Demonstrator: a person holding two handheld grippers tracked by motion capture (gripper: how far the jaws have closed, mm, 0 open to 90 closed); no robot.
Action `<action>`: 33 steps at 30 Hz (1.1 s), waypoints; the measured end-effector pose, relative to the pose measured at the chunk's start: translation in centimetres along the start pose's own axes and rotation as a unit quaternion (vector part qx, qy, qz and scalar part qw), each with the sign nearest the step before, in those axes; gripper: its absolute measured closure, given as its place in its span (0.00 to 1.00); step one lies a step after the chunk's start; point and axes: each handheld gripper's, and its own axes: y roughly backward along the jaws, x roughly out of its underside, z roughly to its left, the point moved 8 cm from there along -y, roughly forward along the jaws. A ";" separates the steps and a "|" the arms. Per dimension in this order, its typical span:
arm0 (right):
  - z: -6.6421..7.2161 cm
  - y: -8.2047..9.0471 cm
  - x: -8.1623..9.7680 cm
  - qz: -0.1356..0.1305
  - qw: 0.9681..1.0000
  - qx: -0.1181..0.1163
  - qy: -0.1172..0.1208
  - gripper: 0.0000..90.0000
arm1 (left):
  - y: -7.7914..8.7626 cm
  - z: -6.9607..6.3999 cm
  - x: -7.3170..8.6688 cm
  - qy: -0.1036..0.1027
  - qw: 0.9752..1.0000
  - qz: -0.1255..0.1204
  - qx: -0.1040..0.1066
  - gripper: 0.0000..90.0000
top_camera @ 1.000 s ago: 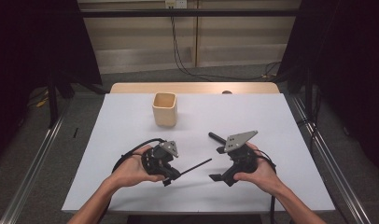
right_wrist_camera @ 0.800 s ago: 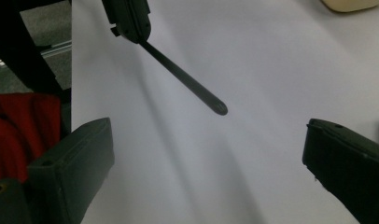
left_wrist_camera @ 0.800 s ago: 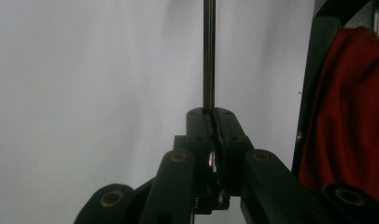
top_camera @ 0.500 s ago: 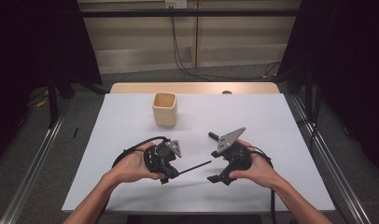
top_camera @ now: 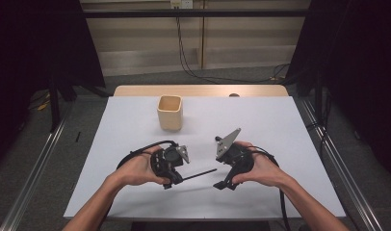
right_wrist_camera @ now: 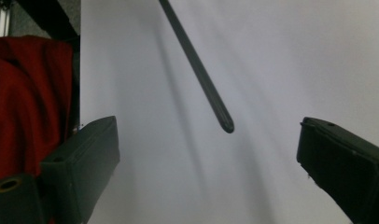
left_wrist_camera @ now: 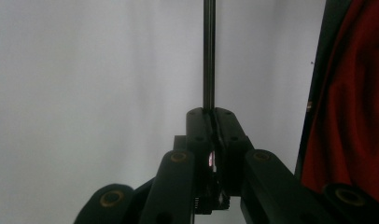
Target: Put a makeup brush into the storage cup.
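Rod (top_camera: 199,173): from above, we see the left gripper (top_camera: 176,179) clamping it, long axis toward the right gripper (top_camera: 221,185), tip just short. Left gripper view: the pads pinch the rod's end. Right gripper view: wide jaws, the tip (right_wrist_camera: 227,125) between them, untouched.

Black left gripper (top_camera: 170,166), black right gripper (top_camera: 228,168), dark grey rod (top_camera: 199,173), beige cup (top_camera: 170,112), white table (top_camera: 280,130)

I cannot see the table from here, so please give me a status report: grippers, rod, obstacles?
Left gripper shut on thin dark rod. Right gripper open, rod tip between its jaws, not touching. Beige cup stands apart, farther back. Nothing in the way.
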 end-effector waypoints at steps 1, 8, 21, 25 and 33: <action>0.0 -0.1 0.0 0.004 1.000 -0.003 0.004 0.05 | 0.1 -0.1 0.0 -0.001 1.000 0.007 0.007 0.95; -0.1 -0.7 -0.6 0.031 0.999 -0.005 0.018 0.09 | 0.1 0.0 -0.3 -0.008 1.000 0.017 -0.001 0.95; -0.3 -1.7 -1.0 0.064 0.996 -0.030 0.046 0.49 | 0.0 0.0 -0.9 -0.017 1.000 0.016 -0.001 0.95; -0.6 -1.6 -1.2 0.056 0.997 -0.033 0.051 0.59 | -0.3 0.0 -0.9 -0.010 1.000 0.011 -0.008 0.95; -0.5 -1.5 -1.0 0.059 0.996 -0.039 0.060 0.78 | -0.7 -0.1 -1.1 -0.016 1.000 0.016 -0.006 0.95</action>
